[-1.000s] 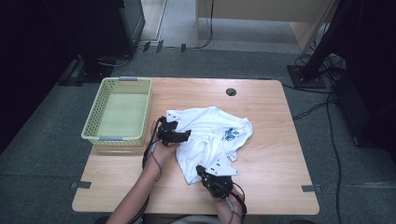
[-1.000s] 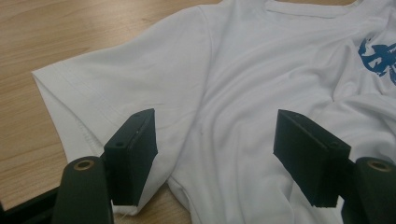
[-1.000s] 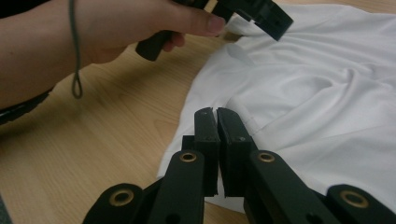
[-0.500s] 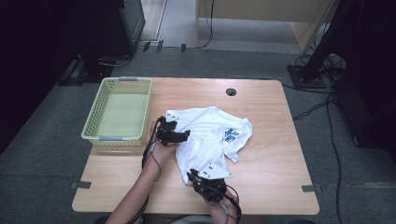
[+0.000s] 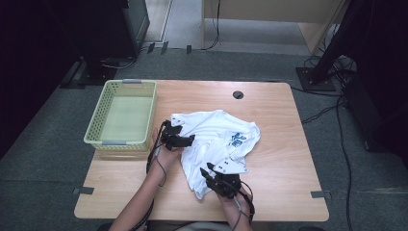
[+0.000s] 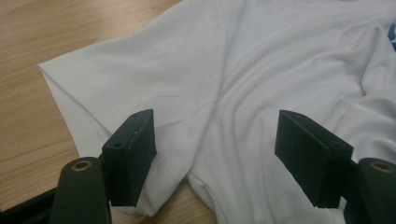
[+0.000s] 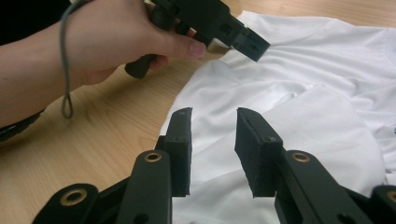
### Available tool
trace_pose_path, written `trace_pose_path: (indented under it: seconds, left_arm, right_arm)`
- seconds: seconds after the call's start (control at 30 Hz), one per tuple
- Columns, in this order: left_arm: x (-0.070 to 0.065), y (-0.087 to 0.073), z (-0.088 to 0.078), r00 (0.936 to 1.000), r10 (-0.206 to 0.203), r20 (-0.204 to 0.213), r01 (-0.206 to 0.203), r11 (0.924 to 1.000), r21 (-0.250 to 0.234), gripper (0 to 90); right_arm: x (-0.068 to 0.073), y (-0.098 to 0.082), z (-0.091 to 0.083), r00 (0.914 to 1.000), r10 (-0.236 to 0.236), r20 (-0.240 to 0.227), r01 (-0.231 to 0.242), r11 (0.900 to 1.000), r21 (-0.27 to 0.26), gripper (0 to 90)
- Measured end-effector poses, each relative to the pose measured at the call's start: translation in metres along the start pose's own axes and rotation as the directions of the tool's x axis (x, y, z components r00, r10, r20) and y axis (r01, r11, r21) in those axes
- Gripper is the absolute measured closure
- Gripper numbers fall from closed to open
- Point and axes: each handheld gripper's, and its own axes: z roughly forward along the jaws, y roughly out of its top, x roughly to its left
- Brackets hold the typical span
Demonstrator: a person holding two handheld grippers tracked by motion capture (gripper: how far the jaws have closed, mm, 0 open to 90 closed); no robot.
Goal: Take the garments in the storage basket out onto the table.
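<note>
A: Well, start with the wooden table (image 5: 279,106), since it takes up most of what's in front of us, standing on grey carpet with dark furniture behind it

B: And on it, the white T-shirt (image 5: 211,132), crumpled in a loose heap around the middle, a bit toward the person's side. There's a blue print on it over on the right half

A: To the left of the shirt sits the pale green plastic basket (image 5: 103,115), near the table's left edge, nothing lying in it that I can see. Shirt and basket are apart, not touching

B: Now the tools. The left gripper (image 5: 184,140) is at the shirt's left edge, just beside the basket's near corner. Looking along it, its jaws stand wide apart above the cloth, around where a short sleeve (image 6: 84,88) meets the body of the shirt. The pads aren't pinching anything, so I'd call it released

A: The person's left hand (image 7: 121,39) is wrapped round its handle, a thin cord looped at the wrist

B: And the right gripper (image 5: 217,175) is at the near edge of the shirt, where the fabric bunches into a fold. Its jaws have just been opening, and there's a clear gap between the pads now, with white cloth lying under and beyond them but nothing squeezed. Let go, then

A: Smallest thing: the round dark cable hole (image 5: 238,95) in the tabletop, well beyond the shirt
</note>
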Motion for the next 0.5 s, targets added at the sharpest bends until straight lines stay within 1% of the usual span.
trace_pose_path:
  seconds: [0.07,0.1,0.13,0.17,0.3,0.37,0.4,0.43,0.5]
  left_arm:
    - [0.002,0.0,0.0,0.9996,-0.016,0.022,0.016,0.9999,-0.003,29.7]
    - [0.003,0.0,0.0,0.9984,-0.021,0.053,0.021,0.9998,0.006,29.9]
    - [0.003,0.0,0.001,0.9978,-0.016,0.065,0.015,0.9998,0.014,32.8]
    - [0.003,0.0,0.001,0.998,-0.007,0.062,0.006,0.9999,0.013,31.4]
    - [0.002,0.0,0.002,0.9987,0.0,0.051,0.0,0.9999,0.011,29.7]
    - [0.001,0.0,0.002,0.9985,0.015,0.052,-0.016,0.9998,0.011,29.7]
    - [0.0,0.0,0.001,0.9982,0.031,0.052,-0.032,0.9995,0.009,29.7]
    - [-0.001,0.0,0.001,0.9978,0.035,0.056,-0.036,0.9993,0.006,29.8]
    - [-0.002,0.0,0.001,0.9967,0.05,0.063,-0.049,0.9987,-0.012,29.8]
  right_arm:
    - [-0.005,0.001,0.002,0.9999,0.007,0.008,-0.007,1.0,0.006,66.1]
    - [-0.007,0.001,0.003,0.9999,0.005,0.012,-0.005,1.0,0.009,65.6]
    - [-0.01,0.0,0.004,0.9998,0.01,0.014,-0.011,1.0,0.013,64.9]
    - [-0.012,0.0,0.005,0.9998,0.014,0.016,-0.015,1.0,0.016,64.2]
    - [-0.021,-0.001,0.007,0.9993,0.021,0.032,-0.022,0.999,0.024,61.6]
    - [-0.026,-0.001,0.008,0.9989,0.022,0.041,-0.023,0.999,0.026,58.6]
    - [-0.028,-0.001,0.008,0.9986,0.026,0.045,-0.027,0.999,0.026,56.5]
    - [-0.031,-0.001,0.008,0.9986,0.027,0.046,-0.028,0.999,0.025,55.2]
    - [-0.036,-0.001,0.009,0.9983,0.043,0.04,-0.044,0.998,0.036,54.9]
